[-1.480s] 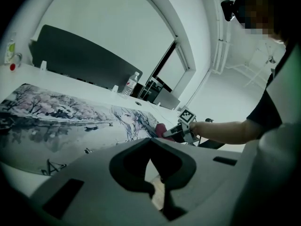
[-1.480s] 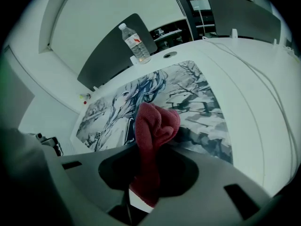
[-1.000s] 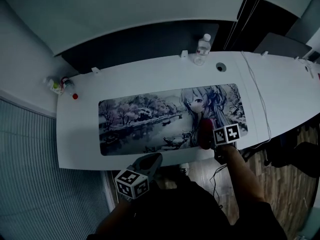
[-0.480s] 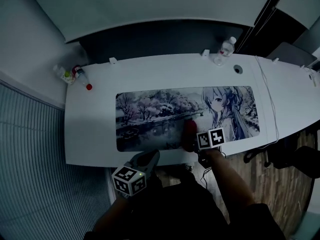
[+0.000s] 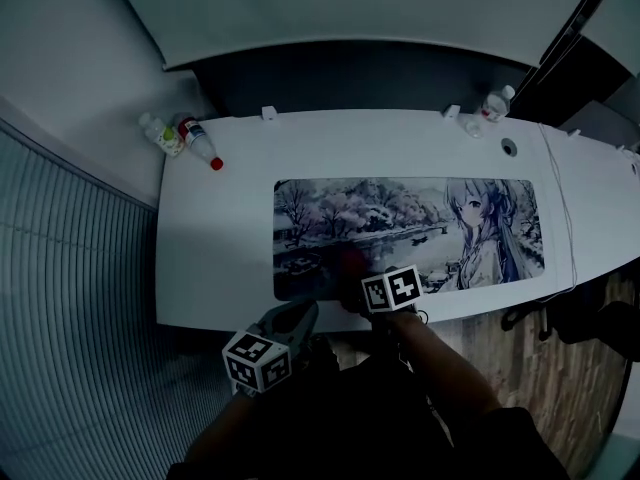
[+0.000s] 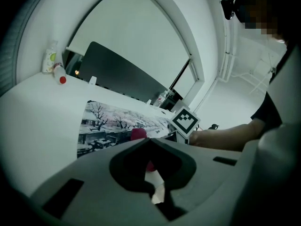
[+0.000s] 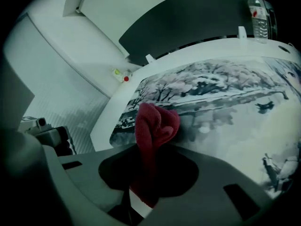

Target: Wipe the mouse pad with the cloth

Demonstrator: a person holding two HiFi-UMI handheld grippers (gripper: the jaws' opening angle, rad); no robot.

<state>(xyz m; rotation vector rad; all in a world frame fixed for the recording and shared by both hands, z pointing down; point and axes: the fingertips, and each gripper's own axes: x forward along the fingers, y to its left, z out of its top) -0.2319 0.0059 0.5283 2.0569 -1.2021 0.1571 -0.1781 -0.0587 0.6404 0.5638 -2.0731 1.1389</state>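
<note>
The right gripper (image 5: 360, 274) is down over the near left part of the mouse pad (image 5: 410, 218), its jaws pinching a red cloth (image 5: 348, 261); in the right gripper view the cloth (image 7: 153, 125) rises from between the jaws as a bunched wad, and its far end looks pressed onto the pad's printed surface (image 7: 225, 91), close to the pad's left end; the pad is long, printed with a wintry landscape of trees and water on the left and a drawn figure on the right, and lies flat along the middle of the white desk (image 5: 215, 238)

The left gripper (image 5: 303, 314) hangs off the near edge of the desk, clear of the pad, just beside the right one; in its own view the jaws (image 6: 149, 145) are pressed together with nothing between them, and the cloth (image 6: 138, 134) and the pad (image 6: 108, 121) show beyond

At the far left corner of the desk two small bottles (image 5: 180, 136) lie side by side; a clear water bottle (image 5: 495, 104) stands at the far right edge, near a round hole (image 5: 509, 147) in the top; a thin white cable (image 5: 562, 208) runs across the desk just past the pad's right end
</note>
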